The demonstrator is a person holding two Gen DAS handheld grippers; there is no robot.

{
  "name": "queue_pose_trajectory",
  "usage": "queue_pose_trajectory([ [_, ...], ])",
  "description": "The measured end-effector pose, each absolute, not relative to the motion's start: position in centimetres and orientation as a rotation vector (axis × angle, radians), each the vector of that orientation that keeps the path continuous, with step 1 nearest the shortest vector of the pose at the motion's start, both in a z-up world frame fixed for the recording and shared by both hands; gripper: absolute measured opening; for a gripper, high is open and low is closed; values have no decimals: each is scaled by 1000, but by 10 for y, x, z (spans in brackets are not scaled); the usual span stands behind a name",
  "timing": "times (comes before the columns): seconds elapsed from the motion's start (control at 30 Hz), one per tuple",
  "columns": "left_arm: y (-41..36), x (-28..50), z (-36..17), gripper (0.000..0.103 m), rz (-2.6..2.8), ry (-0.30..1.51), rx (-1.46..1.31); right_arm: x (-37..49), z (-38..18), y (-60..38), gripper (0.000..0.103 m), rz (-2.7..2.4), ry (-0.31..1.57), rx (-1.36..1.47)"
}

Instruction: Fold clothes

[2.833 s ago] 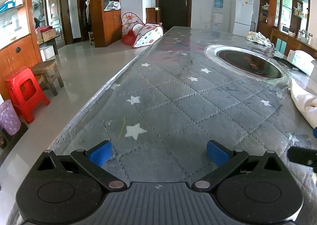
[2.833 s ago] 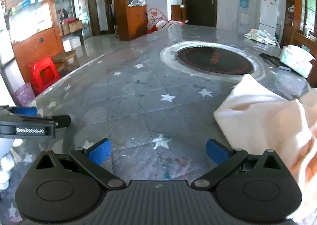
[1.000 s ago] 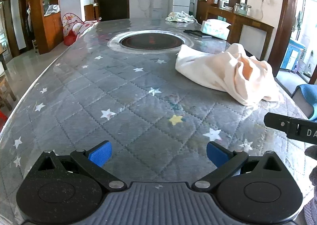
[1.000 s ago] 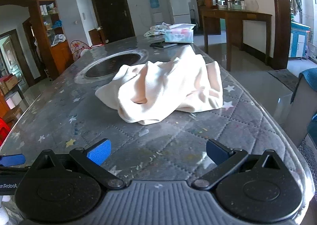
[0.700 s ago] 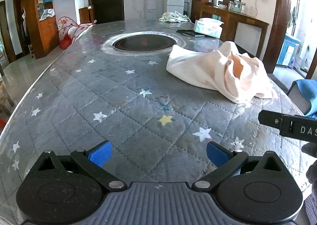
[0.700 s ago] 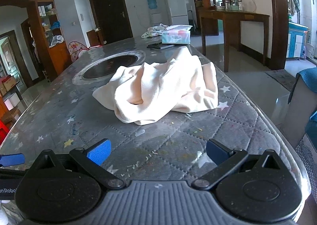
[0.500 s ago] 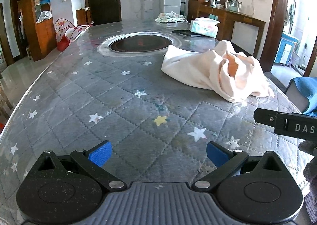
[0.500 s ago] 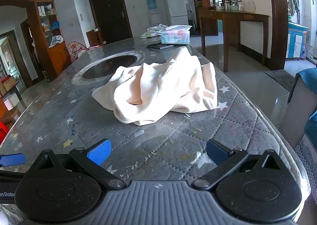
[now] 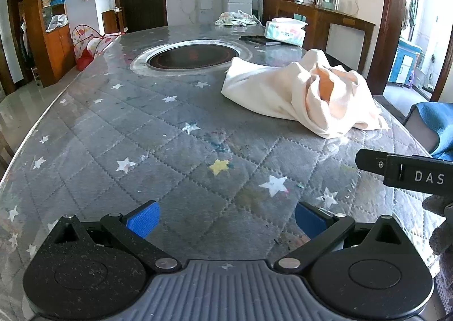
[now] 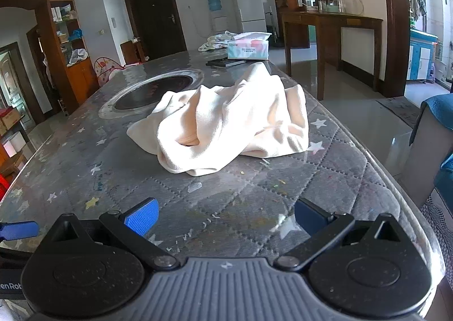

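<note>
A crumpled cream-coloured garment [image 9: 303,94] [image 10: 223,125] lies in a heap on the grey star-quilted table [image 9: 170,151] [image 10: 254,193], toward its right edge. My left gripper [image 9: 226,220] is open near the table's front end, well short of the garment, with nothing between its blue pads. My right gripper [image 10: 225,217] is open too, low over the table in front of the garment and not touching it. The right gripper's black body shows at the right edge of the left wrist view.
A round dark hotplate [image 9: 192,55] [image 10: 155,89] is set into the table behind the garment. Farther back lie a tissue box [image 9: 286,32] [image 10: 249,47], a flat black object and another cloth [image 9: 235,17]. A blue-covered seat [image 10: 436,134] stands right of the table.
Both views swung from the table's left side to face the garment. In the last second both grippers drifted slightly, staying open; the garment has not moved.
</note>
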State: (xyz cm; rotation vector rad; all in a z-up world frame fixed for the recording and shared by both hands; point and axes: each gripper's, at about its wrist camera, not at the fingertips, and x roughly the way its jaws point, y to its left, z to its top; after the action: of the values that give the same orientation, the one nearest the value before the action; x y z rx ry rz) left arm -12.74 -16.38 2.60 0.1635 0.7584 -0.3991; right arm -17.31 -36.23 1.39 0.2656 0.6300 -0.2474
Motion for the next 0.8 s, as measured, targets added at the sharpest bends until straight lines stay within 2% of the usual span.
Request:
queue_pose_trajectory([
  [0.8, -171, -127, 21, 103, -409, 772, 184, -170, 10, -363, 103, -239, 643, 277],
])
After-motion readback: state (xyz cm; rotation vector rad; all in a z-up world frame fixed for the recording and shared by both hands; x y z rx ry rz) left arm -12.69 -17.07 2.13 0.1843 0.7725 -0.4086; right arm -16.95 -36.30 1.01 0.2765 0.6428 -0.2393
